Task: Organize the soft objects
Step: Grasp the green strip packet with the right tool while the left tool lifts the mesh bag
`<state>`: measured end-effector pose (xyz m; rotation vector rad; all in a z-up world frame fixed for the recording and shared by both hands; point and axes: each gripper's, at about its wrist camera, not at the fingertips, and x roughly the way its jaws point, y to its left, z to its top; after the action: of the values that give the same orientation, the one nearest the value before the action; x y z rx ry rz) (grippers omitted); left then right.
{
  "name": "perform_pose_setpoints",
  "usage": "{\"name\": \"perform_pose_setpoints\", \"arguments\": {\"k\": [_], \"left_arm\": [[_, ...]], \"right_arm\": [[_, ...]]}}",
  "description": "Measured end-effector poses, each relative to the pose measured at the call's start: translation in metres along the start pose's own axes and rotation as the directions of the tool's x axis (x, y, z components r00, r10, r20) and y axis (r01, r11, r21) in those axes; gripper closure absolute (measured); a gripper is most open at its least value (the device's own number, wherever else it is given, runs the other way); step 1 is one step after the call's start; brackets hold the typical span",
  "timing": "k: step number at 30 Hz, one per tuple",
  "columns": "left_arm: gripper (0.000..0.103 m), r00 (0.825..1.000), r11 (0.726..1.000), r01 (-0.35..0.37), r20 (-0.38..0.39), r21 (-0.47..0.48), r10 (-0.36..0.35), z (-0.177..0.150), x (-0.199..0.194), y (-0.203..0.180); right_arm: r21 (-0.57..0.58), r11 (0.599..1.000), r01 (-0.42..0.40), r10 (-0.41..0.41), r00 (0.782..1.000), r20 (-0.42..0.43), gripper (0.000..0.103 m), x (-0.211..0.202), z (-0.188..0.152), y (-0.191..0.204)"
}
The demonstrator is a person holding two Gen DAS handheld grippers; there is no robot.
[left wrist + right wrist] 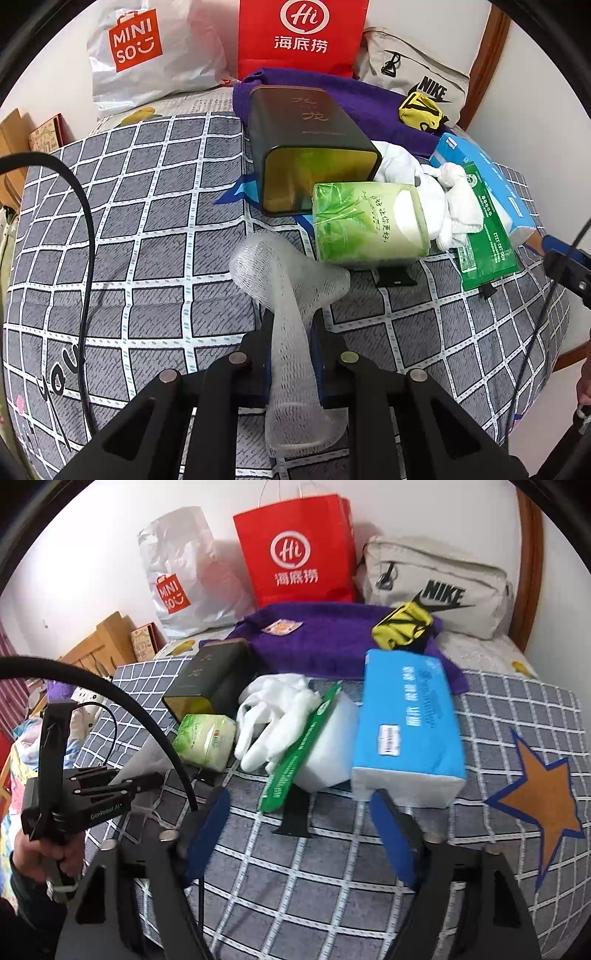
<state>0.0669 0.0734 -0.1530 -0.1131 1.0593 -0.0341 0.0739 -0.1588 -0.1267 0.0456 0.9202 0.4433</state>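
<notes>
My left gripper (pixel 291 328) is shut on a white foam net sleeve (pixel 288 273); the sleeve sticks up past the fingertips and trails back between the arms. Just beyond it lies a green tissue pack (pixel 369 221) in front of a dark tin (pixel 310 147) lying on its side with its mouth open. My right gripper (pixel 299 816) stands open over the checked bedcover with nothing pressed between its blue pads (pixel 210 823). A blue tissue pack (pixel 410 723) lies just past its right fingertip. White crumpled cloth (pixel 277 709) and a green packet (pixel 295 760) lie ahead.
A purple towel (pixel 325 642), a yellow pouch (pixel 402 626), a grey Nike bag (pixel 436 583), a red paper bag (pixel 299 550) and a white plastic bag (pixel 177 572) line the wall. A small black piece (pixel 295 823) lies on the bedcover (pixel 147 229). A hand (pixel 55 856) holds the left tool.
</notes>
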Motion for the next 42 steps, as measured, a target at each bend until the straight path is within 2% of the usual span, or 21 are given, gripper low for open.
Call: {"name": "perform_pose_setpoints", "arguments": {"k": [3, 8, 10, 11, 12, 16, 19, 23, 27, 30, 37, 42], "left_arm": [[0.087, 1.0, 1.0, 0.01, 0.002, -0.003, -0.01, 0.0, -0.001, 0.001], [0.087, 1.0, 1.0, 0.023, 0.015, 0.003, -0.023, -0.002, -0.003, 0.003], [0.087, 0.999, 1.0, 0.031, 0.015, -0.006, -0.031, -0.003, -0.004, 0.004], [0.087, 0.999, 0.999, 0.033, 0.016, -0.005, -0.033, -0.003, -0.004, 0.004], [0.087, 0.999, 0.999, 0.035, 0.016, -0.004, -0.035, -0.003, -0.004, 0.004], [0.087, 0.999, 0.999, 0.035, 0.022, 0.0, -0.035, -0.005, -0.005, 0.004], [0.087, 0.999, 0.999, 0.035, 0.024, -0.001, -0.035, -0.005, -0.005, 0.004], [0.087, 0.999, 0.999, 0.037, 0.023, -0.004, -0.037, -0.005, -0.005, 0.003], [0.087, 0.999, 0.999, 0.043, 0.016, -0.002, -0.043, -0.004, -0.005, 0.004], [0.087, 0.999, 0.999, 0.044, 0.012, -0.003, -0.044, -0.003, -0.004, 0.004], [0.089, 0.999, 0.999, 0.046, -0.009, 0.023, -0.046, 0.002, -0.006, 0.005], [0.089, 0.998, 0.998, 0.06, 0.015, 0.005, -0.06, 0.012, -0.018, 0.01]], "right_arm": [[-0.006, 1.0, -0.021, 0.021, 0.999, -0.045, 0.051, 0.014, 0.002, 0.007], [0.008, 1.0, -0.001, 0.002, 0.994, -0.109, 0.064, 0.039, 0.001, 0.009], [0.02, 1.0, -0.008, 0.01, 0.993, -0.115, 0.073, 0.046, 0.002, 0.007], [0.027, 0.999, -0.017, 0.02, 0.993, -0.112, 0.084, 0.049, 0.003, 0.007], [0.035, 0.999, -0.031, 0.034, 0.994, -0.108, 0.088, 0.05, 0.004, 0.006], [0.042, 0.999, -0.032, 0.035, 0.997, -0.072, 0.092, 0.04, 0.005, 0.003], [0.065, 0.997, -0.052, 0.057, 0.996, -0.075, 0.092, 0.031, 0.004, -0.002], [0.089, 0.996, -0.025, 0.033, 0.996, -0.083, 0.087, 0.042, 0.01, -0.005], [0.112, 0.992, -0.061, 0.072, 0.993, -0.095, 0.086, 0.057, 0.016, -0.003], [0.067, 0.996, -0.062, 0.068, 0.994, -0.089, 0.095, 0.058, 0.015, 0.004], [0.042, 0.997, -0.057, 0.059, 0.998, -0.025, 0.098, 0.022, 0.013, -0.003], [0.037, 0.998, -0.041, 0.041, 0.999, 0.006, 0.099, 0.005, 0.013, -0.011]]}}
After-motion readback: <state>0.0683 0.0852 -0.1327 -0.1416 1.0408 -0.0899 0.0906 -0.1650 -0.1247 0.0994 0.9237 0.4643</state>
